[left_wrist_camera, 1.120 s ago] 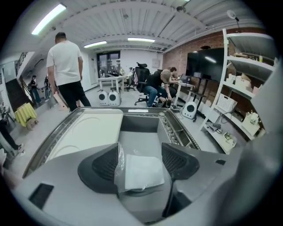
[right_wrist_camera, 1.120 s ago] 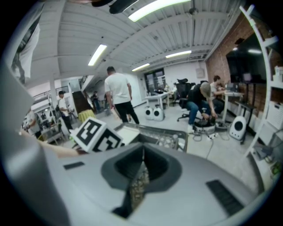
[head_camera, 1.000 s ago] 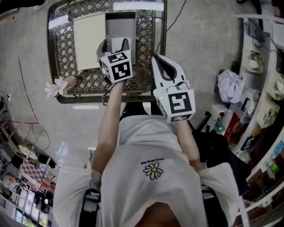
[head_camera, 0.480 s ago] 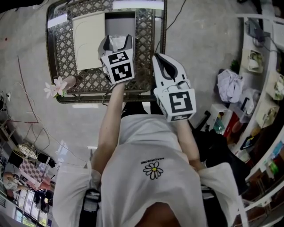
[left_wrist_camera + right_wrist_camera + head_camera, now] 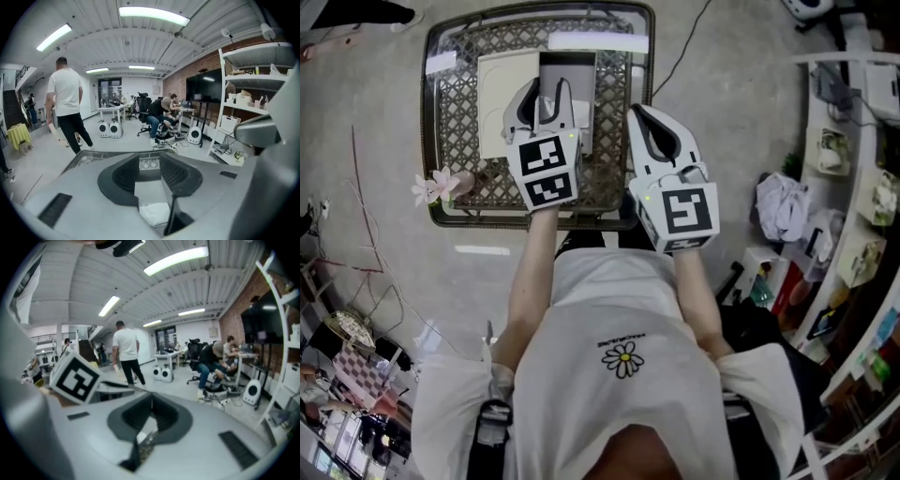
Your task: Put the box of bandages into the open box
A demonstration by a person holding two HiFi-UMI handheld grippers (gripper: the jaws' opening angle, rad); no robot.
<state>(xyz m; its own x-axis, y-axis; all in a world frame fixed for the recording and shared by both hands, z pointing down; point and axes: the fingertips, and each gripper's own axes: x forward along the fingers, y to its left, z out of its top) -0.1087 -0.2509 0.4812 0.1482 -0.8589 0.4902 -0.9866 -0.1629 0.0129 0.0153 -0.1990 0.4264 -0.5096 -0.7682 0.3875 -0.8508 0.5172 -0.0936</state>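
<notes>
The open box stands on the lattice table, its white lid folded out to the left. My left gripper hangs right over the box's grey inside; its jaws are closing with a gap between them and press on nothing. Through that gap in the left gripper view I see the box's grey floor and a white item lying low in it, probably the box of bandages. My right gripper hovers beside the box at the table's right part, shut and empty.
A pink flower lies at the table's near left corner. Shelves with clutter line the right side. A cable runs over the floor beyond the table. A standing person and seated people are far off.
My left gripper carried a white box forward from the table's middle to over the open box; its jaws now stand narrower and no longer hold it. The right gripper barely moved.
</notes>
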